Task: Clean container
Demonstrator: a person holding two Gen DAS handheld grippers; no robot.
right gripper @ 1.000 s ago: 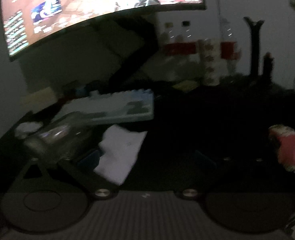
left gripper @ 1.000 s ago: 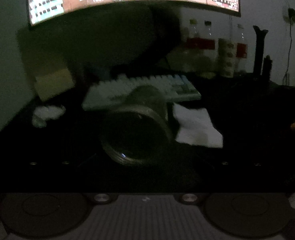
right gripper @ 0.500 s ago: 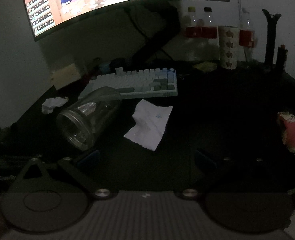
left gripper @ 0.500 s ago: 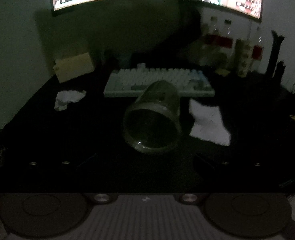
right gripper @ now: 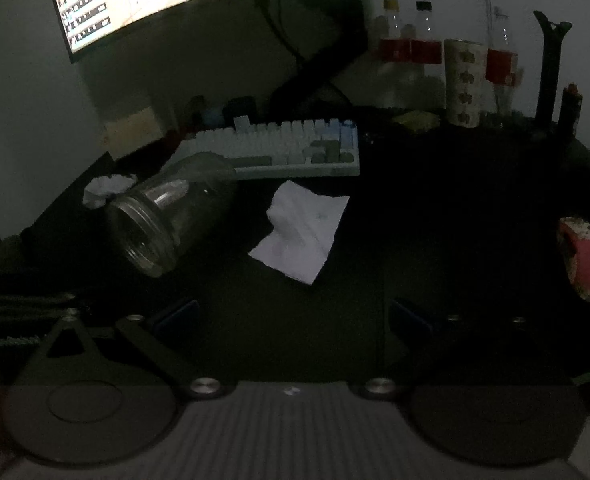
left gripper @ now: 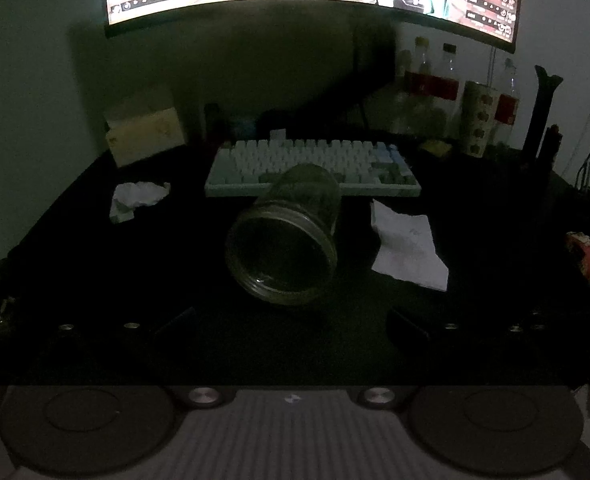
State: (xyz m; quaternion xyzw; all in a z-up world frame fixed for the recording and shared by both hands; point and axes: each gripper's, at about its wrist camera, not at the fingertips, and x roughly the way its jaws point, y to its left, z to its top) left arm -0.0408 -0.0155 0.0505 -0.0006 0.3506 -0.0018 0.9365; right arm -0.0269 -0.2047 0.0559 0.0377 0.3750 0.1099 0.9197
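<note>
Both grippers backed off; one jar (left gripper: pixel 285 238), two tissues.

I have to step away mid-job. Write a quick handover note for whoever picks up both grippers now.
Left gripper: open, empty, aimed at the jar's mouth.
Right gripper: open, empty, aimed at the tissue.
The jar lies on its side on the desk in front of the keyboard, mouth toward you. A flat tissue lies just to its right; a crumpled one lies far left.
Done: nothing visibly wiped.
Left: hold the jar, take the tissue, wipe it.
</note>
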